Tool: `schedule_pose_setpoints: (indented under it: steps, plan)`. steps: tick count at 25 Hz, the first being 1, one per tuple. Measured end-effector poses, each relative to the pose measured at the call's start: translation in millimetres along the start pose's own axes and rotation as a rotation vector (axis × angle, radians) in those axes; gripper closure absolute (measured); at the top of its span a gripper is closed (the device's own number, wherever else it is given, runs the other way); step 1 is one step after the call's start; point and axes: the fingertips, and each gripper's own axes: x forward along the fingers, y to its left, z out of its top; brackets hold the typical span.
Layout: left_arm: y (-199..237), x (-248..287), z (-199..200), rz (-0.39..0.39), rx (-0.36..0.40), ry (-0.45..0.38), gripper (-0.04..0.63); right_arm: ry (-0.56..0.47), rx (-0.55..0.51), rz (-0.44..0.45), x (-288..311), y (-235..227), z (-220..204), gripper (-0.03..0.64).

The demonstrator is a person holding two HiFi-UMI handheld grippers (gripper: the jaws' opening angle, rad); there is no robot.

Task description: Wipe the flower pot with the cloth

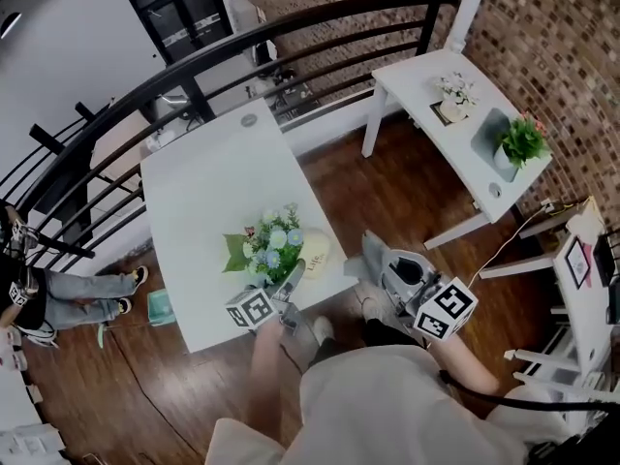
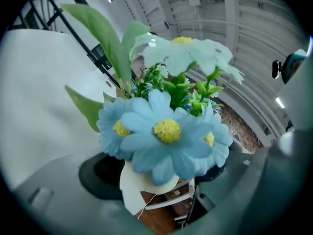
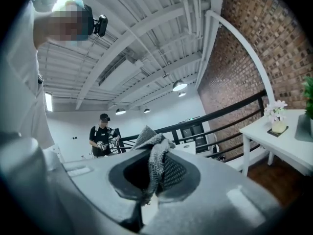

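A cream flower pot (image 1: 316, 253) of blue and white artificial flowers (image 1: 275, 239) rests near the front edge of the white table (image 1: 203, 192). My left gripper (image 1: 291, 281) reaches it from the near side. In the left gripper view the pot (image 2: 139, 187) sits pressed between the two dark pads of the left gripper (image 2: 156, 180), and the blue flowers (image 2: 166, 131) fill the middle. To the pot's right, off the table's edge, my right gripper (image 1: 376, 258) is shut on a grey knitted cloth (image 3: 155, 155), which sticks up from the right gripper (image 3: 154, 180).
A second white table (image 1: 426, 114) with a small white flower (image 1: 455, 93) and a green plant (image 1: 523, 141) stands at the right by the brick wall. A black railing (image 1: 291, 37) runs behind. A person (image 1: 39, 298) stands at the far left. White furniture (image 1: 581, 250) lies at the right edge.
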Motion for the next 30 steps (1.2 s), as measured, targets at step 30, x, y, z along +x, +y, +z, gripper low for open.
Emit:
schedule_pose_setpoints:
  steps: [30]
  plan:
    - [-48,-112,-96,0.333,0.625,-0.067,0.123,-0.017,-0.156,0.073,-92,88,-46,0.614]
